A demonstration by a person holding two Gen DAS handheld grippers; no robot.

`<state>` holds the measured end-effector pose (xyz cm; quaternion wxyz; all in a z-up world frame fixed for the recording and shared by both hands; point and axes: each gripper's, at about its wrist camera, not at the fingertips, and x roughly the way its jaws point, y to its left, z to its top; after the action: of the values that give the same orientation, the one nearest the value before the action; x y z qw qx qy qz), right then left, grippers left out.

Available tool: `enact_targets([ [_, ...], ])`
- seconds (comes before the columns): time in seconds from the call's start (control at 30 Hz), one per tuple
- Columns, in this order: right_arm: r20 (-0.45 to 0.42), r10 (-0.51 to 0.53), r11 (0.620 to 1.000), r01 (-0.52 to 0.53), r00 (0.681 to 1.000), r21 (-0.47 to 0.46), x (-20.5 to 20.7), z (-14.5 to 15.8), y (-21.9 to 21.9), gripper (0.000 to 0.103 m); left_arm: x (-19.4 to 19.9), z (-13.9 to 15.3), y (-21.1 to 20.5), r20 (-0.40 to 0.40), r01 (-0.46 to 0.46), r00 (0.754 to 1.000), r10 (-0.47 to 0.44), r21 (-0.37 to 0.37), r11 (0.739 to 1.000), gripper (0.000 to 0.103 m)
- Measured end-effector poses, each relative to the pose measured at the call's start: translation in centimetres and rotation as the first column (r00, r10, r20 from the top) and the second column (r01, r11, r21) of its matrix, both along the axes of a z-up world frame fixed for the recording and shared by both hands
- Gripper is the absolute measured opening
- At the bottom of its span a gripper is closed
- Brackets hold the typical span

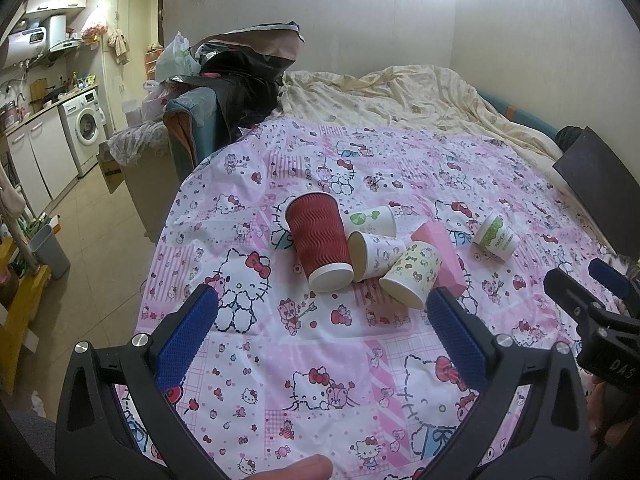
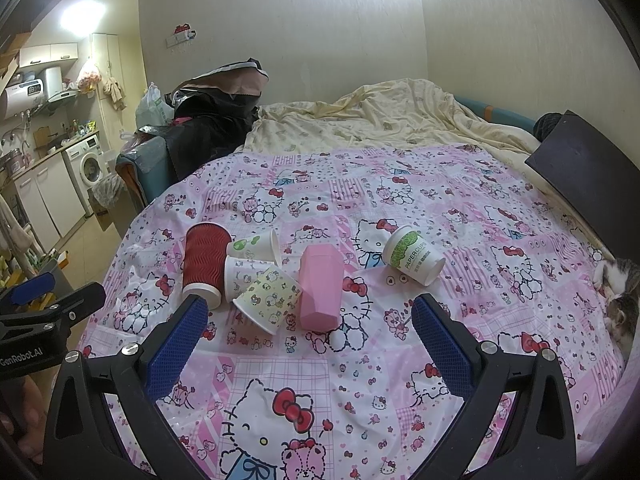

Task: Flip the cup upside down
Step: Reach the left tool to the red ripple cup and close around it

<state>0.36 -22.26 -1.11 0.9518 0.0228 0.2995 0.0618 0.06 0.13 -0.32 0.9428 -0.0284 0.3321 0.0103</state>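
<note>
Both of my grippers hang above the patterned tablecloth (image 2: 360, 380), jaws spread wide and empty: the left gripper (image 1: 320, 320) faces the cup cluster, the right gripper (image 2: 310, 328) sits just short of it. Six cups lie on their sides. The red ripple cup (image 1: 320, 246) is the tallest, mouth toward me. Touching it are a green-leaf white cup (image 1: 372, 220) and a small printed white cup (image 1: 376, 254). A yellow cartoon cup (image 1: 412, 274) leans against a pink faceted cup (image 2: 320, 290). A "PAPERCUPS" cup (image 2: 414, 256) lies well apart to the right.

I judge the paper cups light, thin-walled and easily crushed, so I would pinch mid-body across the wall with little force; the corrugated red sleeve should offer the best friction. The task does not tell which cup is meant. Cup interiors are mostly hidden. A cat (image 2: 616, 292) is cut off at the right edge.
</note>
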Motion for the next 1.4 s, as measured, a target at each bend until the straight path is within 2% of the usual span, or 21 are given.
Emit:
enact_targets([
  [0.47, 0.000, 0.001, 1.000, -0.001, 1.000, 0.001, 0.1, 0.0, 0.0, 0.103, -0.4, 0.1, 0.6, 0.002, 0.000, 1.000, 0.000, 0.001, 1.000, 0.103],
  [0.57, 0.000, -0.001, 1.000, 0.001, 1.000, 0.001, 0.1, 0.0, 0.0, 0.103, -0.1, -0.1, 1.4, 0.000, -0.024, 1.000, 0.024, 0.002, 1.000, 0.103],
  [0.67, 0.002, -0.012, 1.000, 0.012, 1.000, 0.008, 0.1, 0.3, 0.4, 0.103, 1.5, 0.1, 2.9, -0.046, -0.041, 0.998, 0.041, 0.002, 0.999, 0.103],
  [0.77, 0.026, -0.039, 0.998, 0.040, 0.999, -0.047, 0.5, 0.6, 0.3, 0.103, 4.3, 0.1, 4.6, -0.109, -0.097, 0.989, 0.097, 0.009, 0.995, 0.103],
  [0.83, 0.021, -0.051, 0.997, 0.052, 0.998, -0.060, 0.9, 0.5, 0.0, 0.103, 7.1, -0.5, 5.9, -0.193, -0.119, 0.975, 0.111, -0.033, 0.992, 0.103],
  [0.93, -0.032, -0.067, 0.998, 0.067, 0.997, -0.015, 1.6, -0.3, -1.2, 0.103, 11.0, -1.8, 6.4, -0.306, -0.127, 0.947, 0.097, -0.081, 0.989, 0.103],
  [0.97, -0.043, -0.073, 0.997, 0.073, 0.996, -0.003, 1.8, -0.5, -1.6, 0.103, 12.8, -2.7, 6.7, -0.355, -0.149, 0.928, 0.112, -0.079, 0.986, 0.103],
  [1.1, -0.017, -0.101, 0.995, 0.101, 0.995, -0.015, 1.6, 0.0, -2.3, 0.103, 17.2, -5.5, 7.1, -0.460, -0.199, 0.879, 0.126, -0.113, 0.974, 0.102],
  [1.17, -0.017, -0.108, 0.994, 0.108, 0.994, -0.008, 1.7, 0.1, -2.6, 0.103, 19.0, -6.9, 6.9, -0.495, -0.203, 0.862, 0.111, -0.136, 0.970, 0.099],
  [1.23, -0.032, -0.114, 0.993, 0.114, 0.993, 0.002, 2.0, 0.0, -3.0, 0.103, 20.3, -8.0, 6.2, -0.532, -0.199, 0.842, 0.092, -0.148, 0.969, 0.091],
  [1.4, -0.071, -0.162, 0.987, 0.161, 0.984, -0.016, 3.1, -0.6, -4.0, 0.103, 22.2, -10.5, 4.4, -0.586, -0.189, 0.809, 0.044, -0.189, 0.964, 0.089],
])
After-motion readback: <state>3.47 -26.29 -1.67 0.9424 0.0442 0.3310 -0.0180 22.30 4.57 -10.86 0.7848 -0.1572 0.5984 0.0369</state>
